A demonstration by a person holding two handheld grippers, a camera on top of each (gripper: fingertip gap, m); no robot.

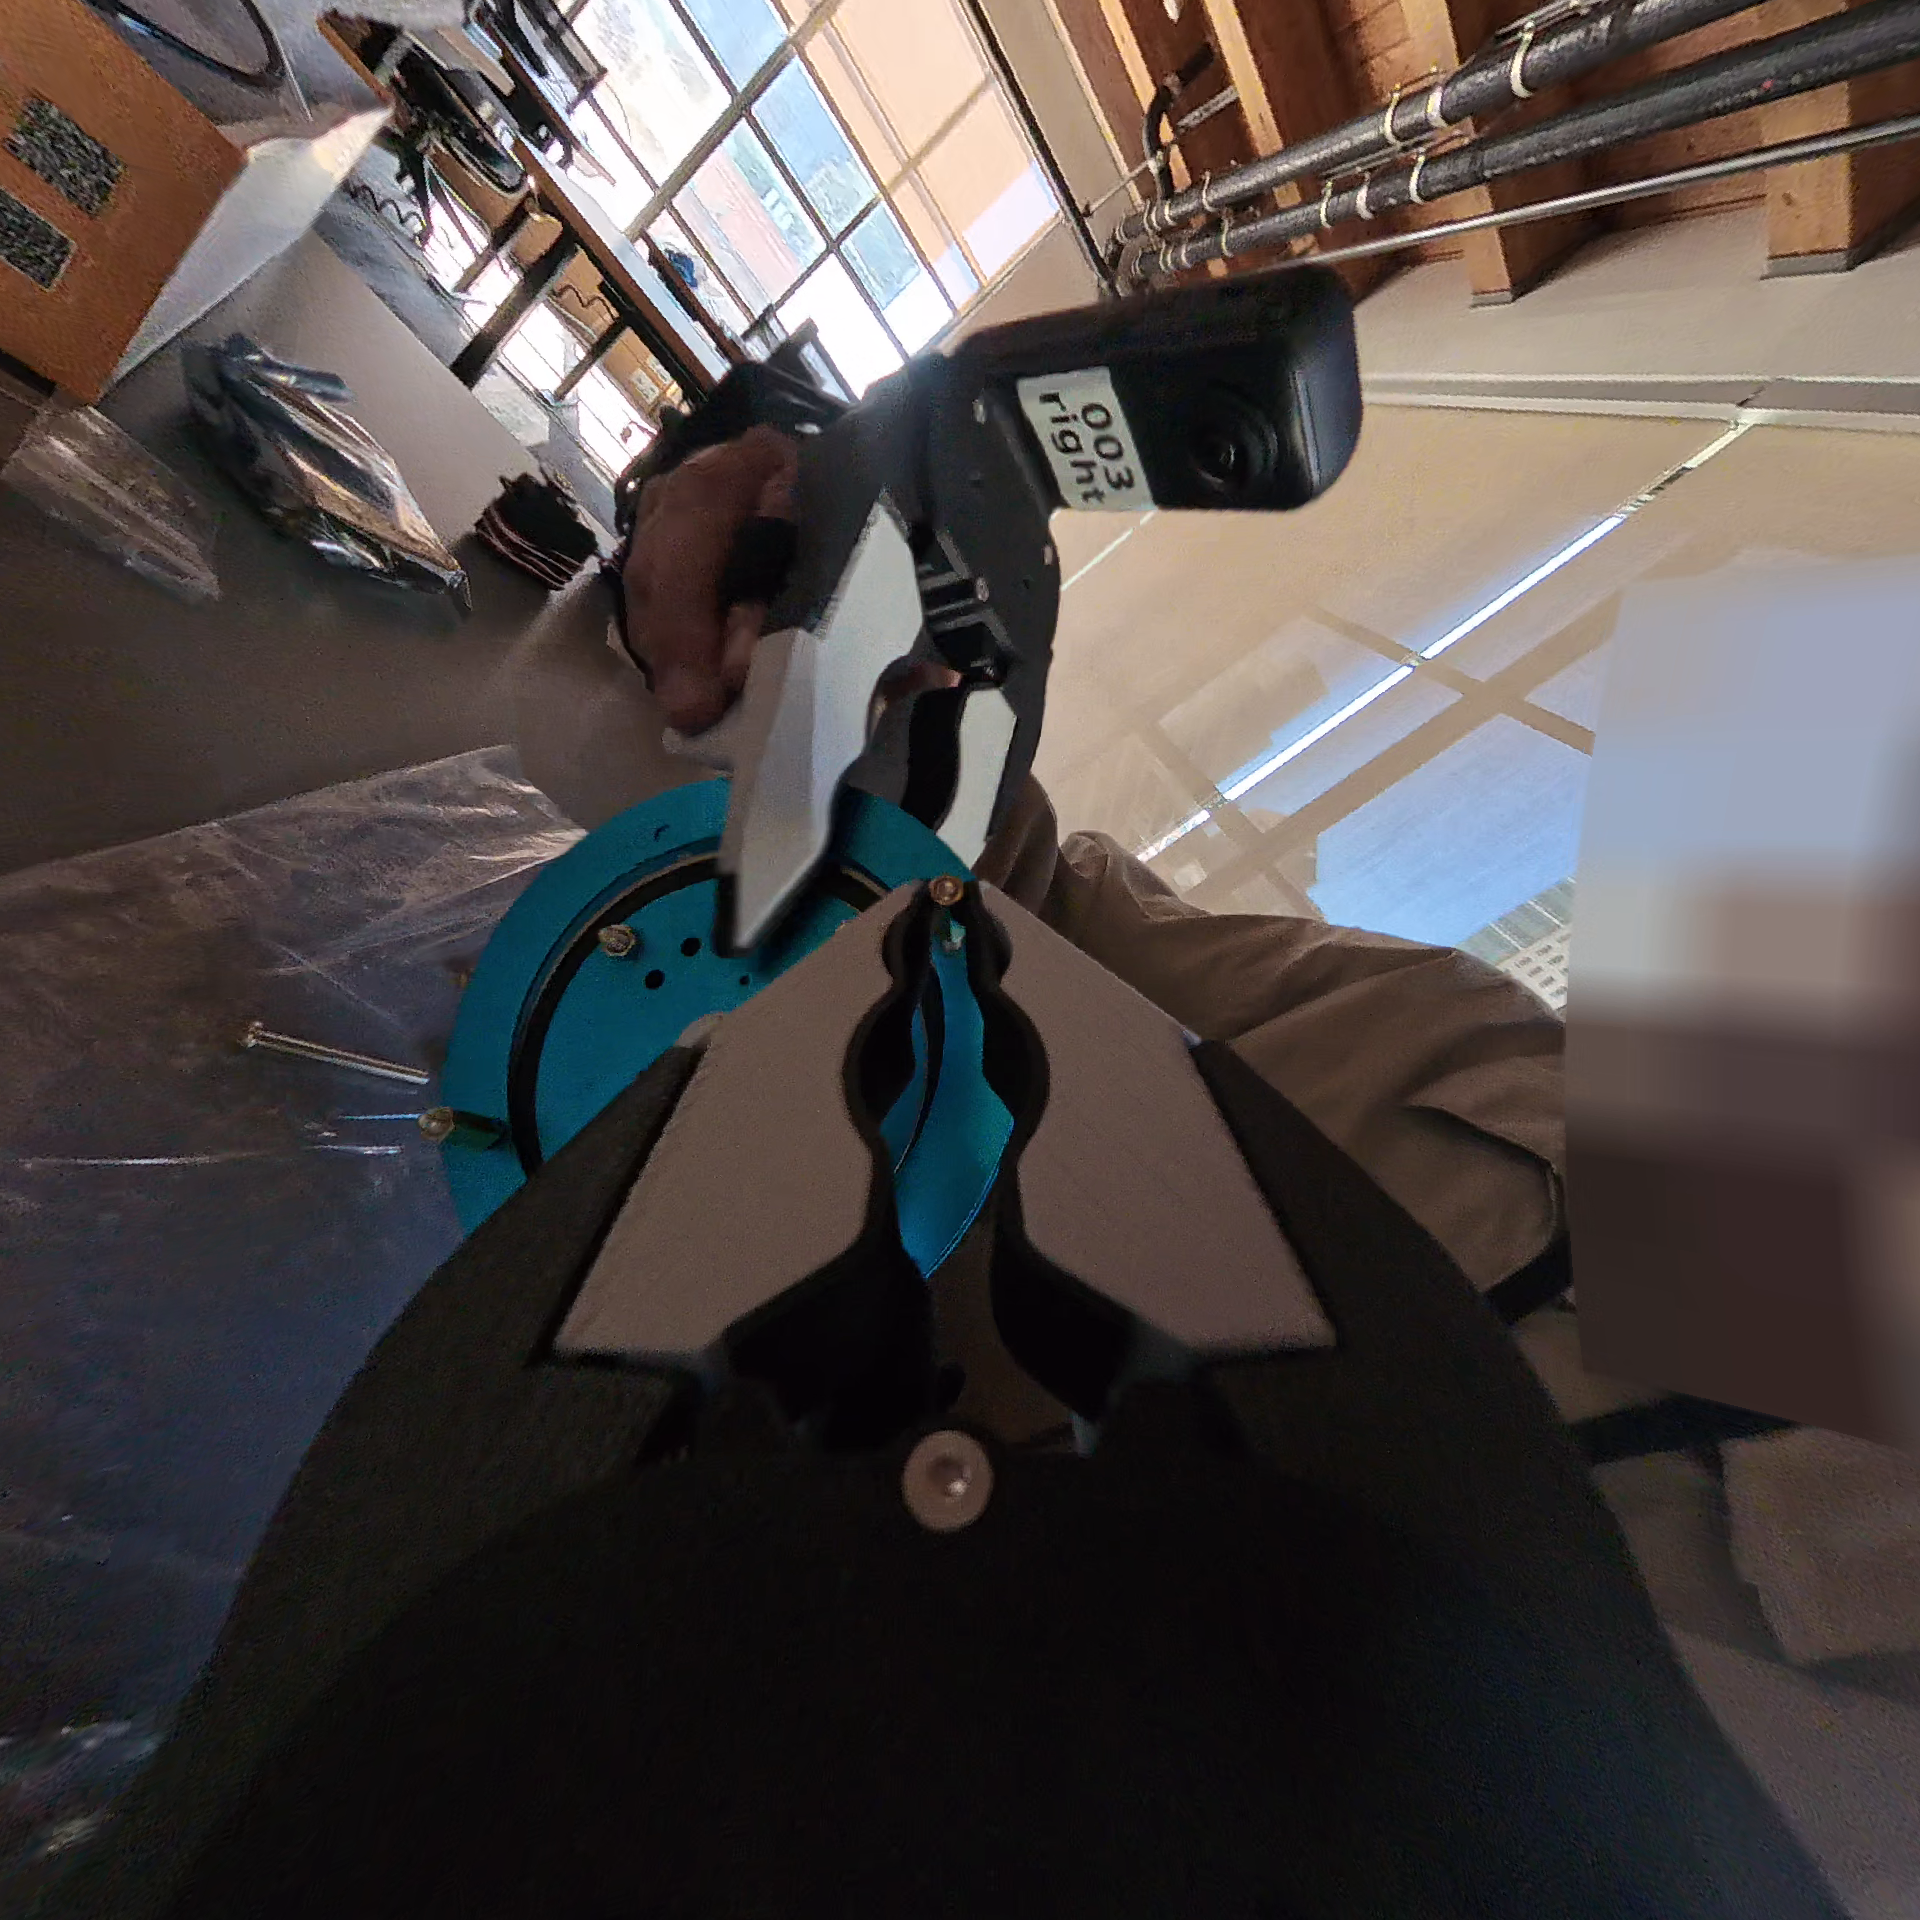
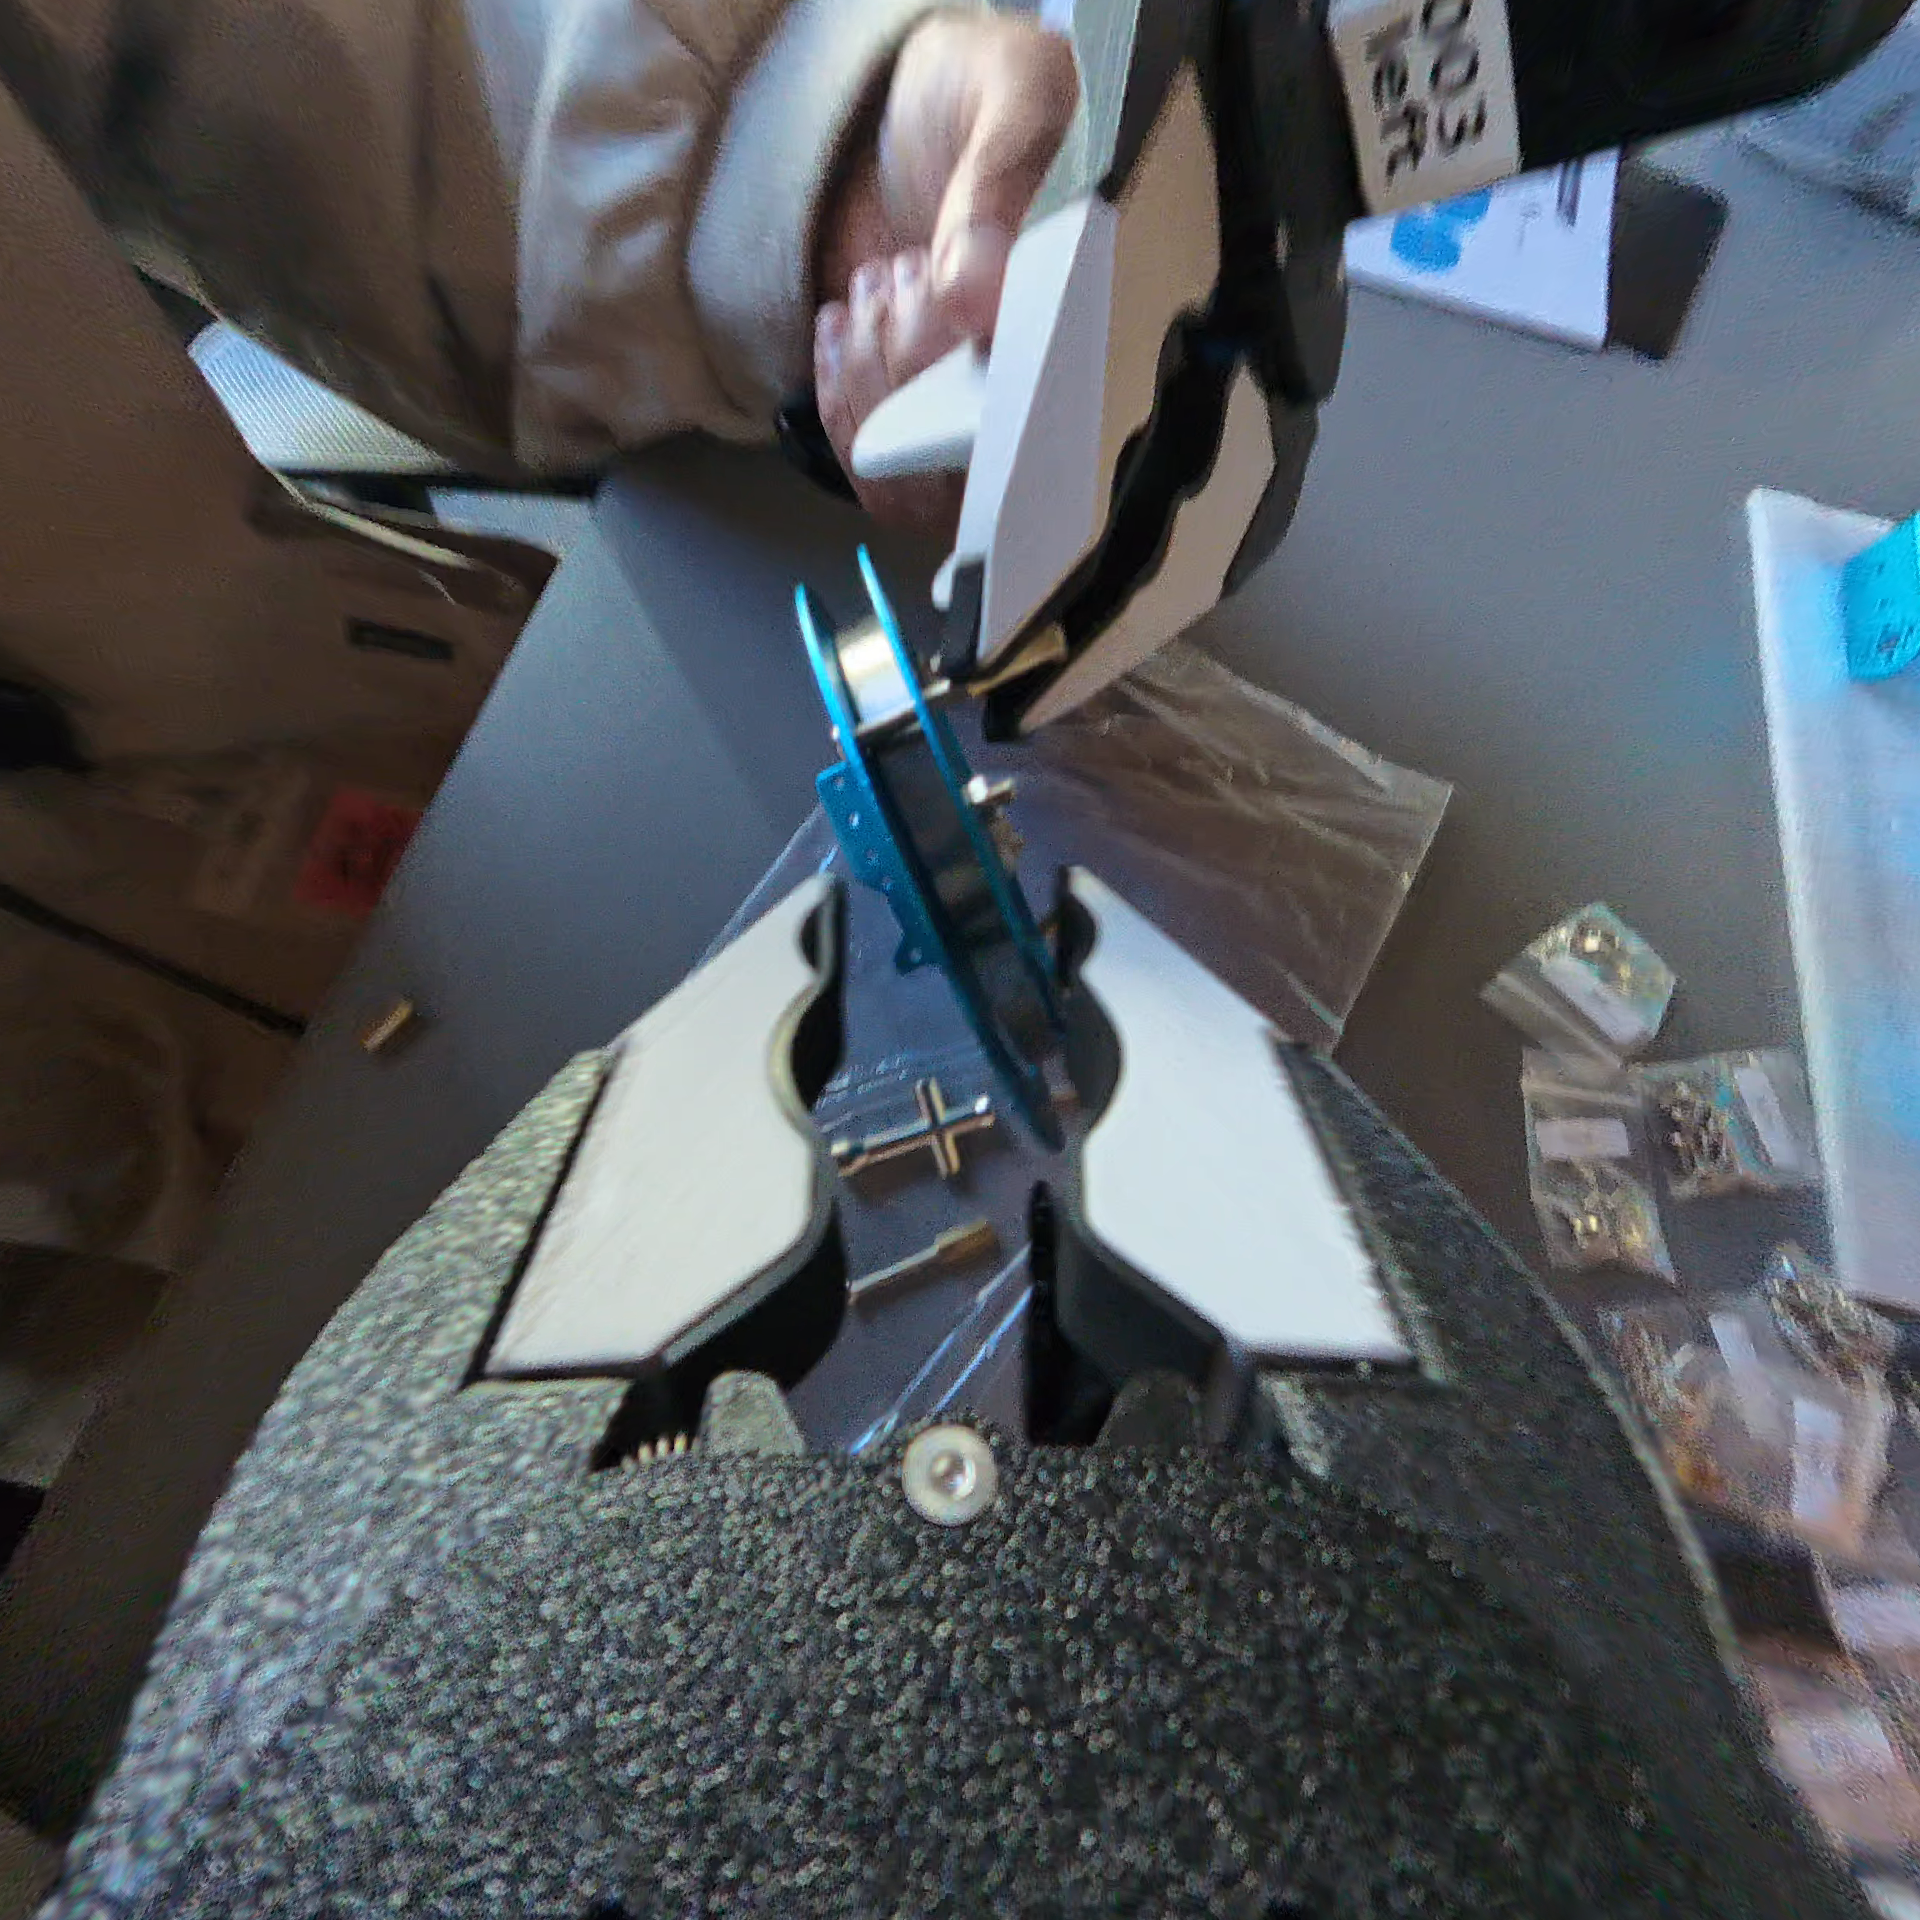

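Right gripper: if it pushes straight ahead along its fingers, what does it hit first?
Probably the blue disc assembly, held edge-on just ahead of the open right gripper and close to its right finger. The left gripper sits beyond, shut on a brass standoff. Depth is blurred.

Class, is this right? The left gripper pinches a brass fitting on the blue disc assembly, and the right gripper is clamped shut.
No: the right wrist view shows the right gripper open, fingers either side of the blue disc assembly. The left gripper does pinch the brass fitting.
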